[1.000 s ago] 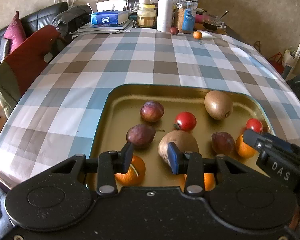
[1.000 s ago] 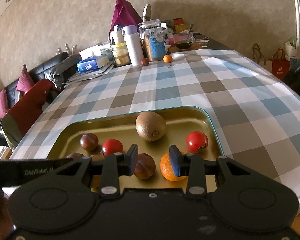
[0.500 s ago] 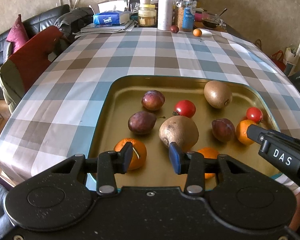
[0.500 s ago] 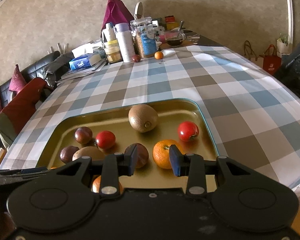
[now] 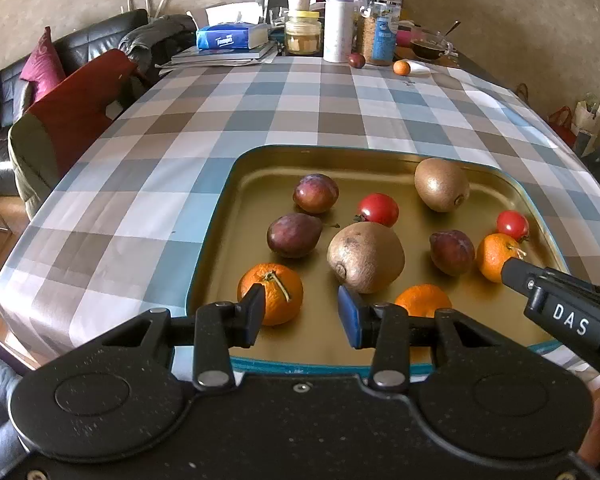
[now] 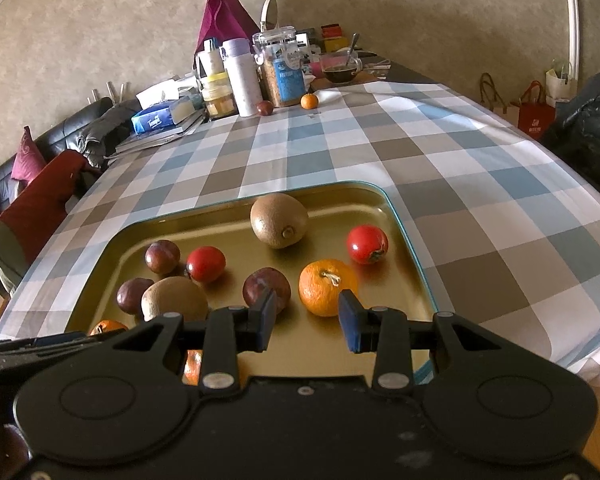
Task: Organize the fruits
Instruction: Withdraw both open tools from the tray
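Observation:
A gold tray (image 5: 216, 216) with a teal rim holds two kiwis, three plums, two tomatoes and three oranges. My left gripper (image 5: 300, 312) hovers open over the tray's near edge with nothing between its pads. An orange (image 5: 276, 292) lies just past its left pad and a large kiwi (image 5: 366, 258) just past its right one. My right gripper (image 6: 306, 320) is open and empty above the tray's near right part, with a plum (image 6: 266, 284) and an orange (image 6: 327, 286) just ahead of its pads. Its finger (image 5: 556, 300) shows in the left wrist view.
At the far end of the checked tablecloth (image 5: 284, 120) lie a loose plum (image 5: 356, 60) and a small orange (image 5: 401, 67). Beside them stand jars, a white bottle (image 5: 338, 24), a tissue box and books. A red chair (image 5: 80, 108) and a sofa stand to the left.
The left gripper's jaws have widened slightly and it has drawn back from the fruit. The right gripper's view has shifted, so the plum and orange now lie ahead of its pads.

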A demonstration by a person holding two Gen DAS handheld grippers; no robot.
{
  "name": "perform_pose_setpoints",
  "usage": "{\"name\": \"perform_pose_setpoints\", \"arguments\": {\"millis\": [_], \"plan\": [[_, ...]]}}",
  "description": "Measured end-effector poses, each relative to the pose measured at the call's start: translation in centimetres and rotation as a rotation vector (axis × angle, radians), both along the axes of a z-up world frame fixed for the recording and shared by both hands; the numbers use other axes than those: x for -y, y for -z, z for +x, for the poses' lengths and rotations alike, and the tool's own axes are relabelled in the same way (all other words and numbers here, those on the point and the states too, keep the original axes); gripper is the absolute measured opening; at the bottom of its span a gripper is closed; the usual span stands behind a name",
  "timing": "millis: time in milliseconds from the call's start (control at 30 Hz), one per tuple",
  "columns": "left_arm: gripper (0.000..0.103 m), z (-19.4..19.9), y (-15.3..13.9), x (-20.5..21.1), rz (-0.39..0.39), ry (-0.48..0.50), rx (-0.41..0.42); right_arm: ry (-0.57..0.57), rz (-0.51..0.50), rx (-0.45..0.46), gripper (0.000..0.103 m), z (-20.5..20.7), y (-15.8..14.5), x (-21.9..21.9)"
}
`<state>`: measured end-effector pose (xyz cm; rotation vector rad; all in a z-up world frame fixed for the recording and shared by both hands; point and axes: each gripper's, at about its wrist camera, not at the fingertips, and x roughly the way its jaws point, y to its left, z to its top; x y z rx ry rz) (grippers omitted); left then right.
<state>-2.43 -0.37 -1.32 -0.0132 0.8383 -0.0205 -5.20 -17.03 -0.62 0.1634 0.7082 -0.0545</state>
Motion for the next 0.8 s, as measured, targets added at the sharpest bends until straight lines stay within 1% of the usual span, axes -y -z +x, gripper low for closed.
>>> {"name": "perform_pose_setpoints", "arguments": {"millis": [300, 800], "plan": [[0.050, -0.5, 0.0, -0.3, -0.002, -0.015, 0.001, -0.005, -0.006, 0.004, 0.038, -0.7, 0.0, -0.3], [0.050, -0.9, 0.2, -0.4, -0.007, -0.009, 0.001, -0.007, -0.006, 0.008, 0.038, -1.2, 0.1, -0.6]]}}
